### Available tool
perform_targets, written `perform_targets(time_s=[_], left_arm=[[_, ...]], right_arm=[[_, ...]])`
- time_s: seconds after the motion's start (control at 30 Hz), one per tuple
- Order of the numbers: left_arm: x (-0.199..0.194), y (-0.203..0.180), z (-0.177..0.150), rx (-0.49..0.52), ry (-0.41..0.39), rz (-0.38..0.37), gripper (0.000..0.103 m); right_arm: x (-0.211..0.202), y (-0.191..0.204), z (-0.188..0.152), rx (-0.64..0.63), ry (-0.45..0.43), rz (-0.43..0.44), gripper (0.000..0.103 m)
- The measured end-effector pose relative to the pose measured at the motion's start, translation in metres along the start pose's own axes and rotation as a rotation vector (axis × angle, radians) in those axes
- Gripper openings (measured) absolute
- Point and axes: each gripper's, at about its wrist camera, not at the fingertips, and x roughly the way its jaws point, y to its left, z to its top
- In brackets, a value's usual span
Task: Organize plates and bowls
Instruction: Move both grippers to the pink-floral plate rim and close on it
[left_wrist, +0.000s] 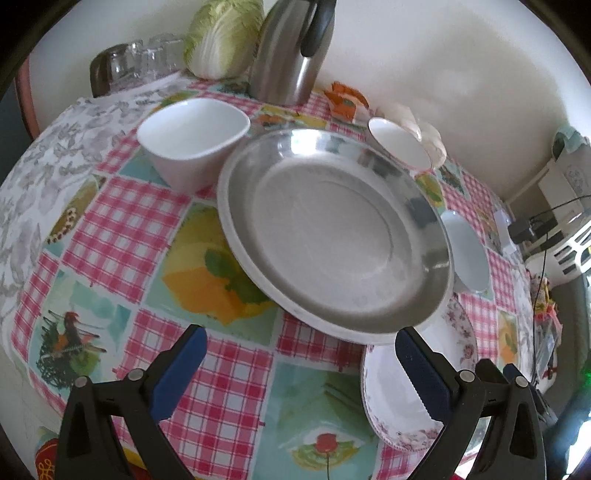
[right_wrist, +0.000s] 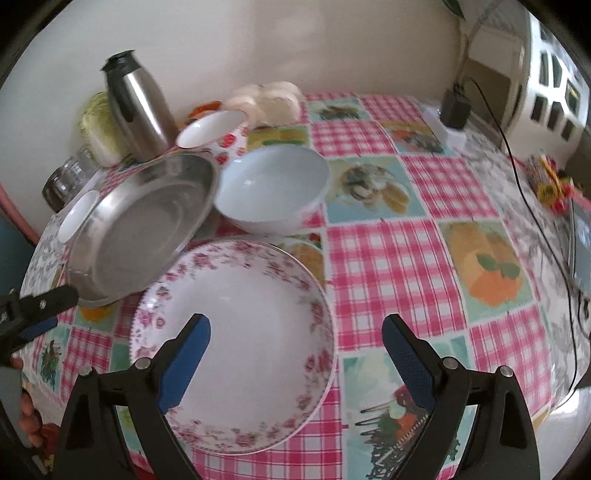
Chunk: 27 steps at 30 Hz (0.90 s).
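Counting dishes here: two plates and three bowls, all empty, on the table (right_wrist: 388, 258) with the checked cloth.

The steel plate (left_wrist: 332, 236) sits tilted just ahead of the left gripper (left_wrist: 299, 332), open face up and towards it, near rim right at the tip of its right-hand finger. I can't tell whether it's propped on that finger or not. That gripper's fingers are spread wide with nothing between them.

The floral plate (right_wrist: 236, 343) lies flat directly under the right gripper (right_wrist: 295, 321), whose fingers are also wide apart and empty. The steel plate's low edge overlaps the floral plate's far-left rim.

Bowls, all upright:
- a plain white bowl (left_wrist: 192, 140) ahead-left of the left gripper, beside the steel plate
- a pale bluish bowl (right_wrist: 273, 184) just beyond the floral plate
- a small strawberry-print bowl (right_wrist: 210, 131) further back

Behind them are a steel thermos jug (right_wrist: 140, 107), a napa cabbage (left_wrist: 221, 37) and some glass cups (left_wrist: 140, 62).
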Motion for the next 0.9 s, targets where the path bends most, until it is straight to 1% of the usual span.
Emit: perform_targets(time_s=[0.1, 0.27, 0.33, 0.4, 0.5, 0.6, 0.63, 0.73, 0.83, 0.9], left_arm=[[0.003, -0.007, -0.004, 0.026, 0.018, 0.026, 0.102], [0.007, -0.024, -0.011, 0.092, 0.029, 0.038, 0.101], [0.013, -0.033, -0.014, 0.126, 0.046, 0.054, 0.097], [0.021, -0.04, -0.018, 0.153, 0.075, 0.065, 0.096], [0.033, -0.049, -0.022, 0.18, 0.111, 0.08, 0.094], [0.043, -0.057, -0.026, 0.201, 0.135, 0.091, 0.094], [0.046, -0.06, -0.027, 0.206, 0.142, 0.092, 0.091], [0.053, -0.065, -0.027, 0.215, 0.157, 0.093, 0.088], [0.057, -0.07, -0.026, 0.231, 0.152, 0.101, 0.087], [0.057, -0.074, -0.024, 0.24, 0.14, 0.095, 0.087]], right_arm=[[0.01, -0.01, -0.001, 0.037, 0.04, 0.006, 0.094], [0.025, -0.02, -0.005, 0.08, 0.102, 0.022, 0.094], [0.031, -0.02, -0.005, 0.075, 0.123, 0.027, 0.094], [0.037, -0.017, -0.006, 0.062, 0.141, 0.013, 0.094], [0.041, -0.018, -0.008, 0.063, 0.154, 0.014, 0.094], [0.042, -0.017, -0.009, 0.064, 0.152, 0.014, 0.094], [0.042, -0.017, -0.009, 0.063, 0.146, 0.016, 0.094], [0.042, -0.018, -0.004, 0.059, 0.125, 0.017, 0.094], [0.036, -0.021, 0.002, 0.069, 0.081, 0.001, 0.094], [0.035, -0.025, 0.006, 0.092, 0.079, 0.006, 0.094]])
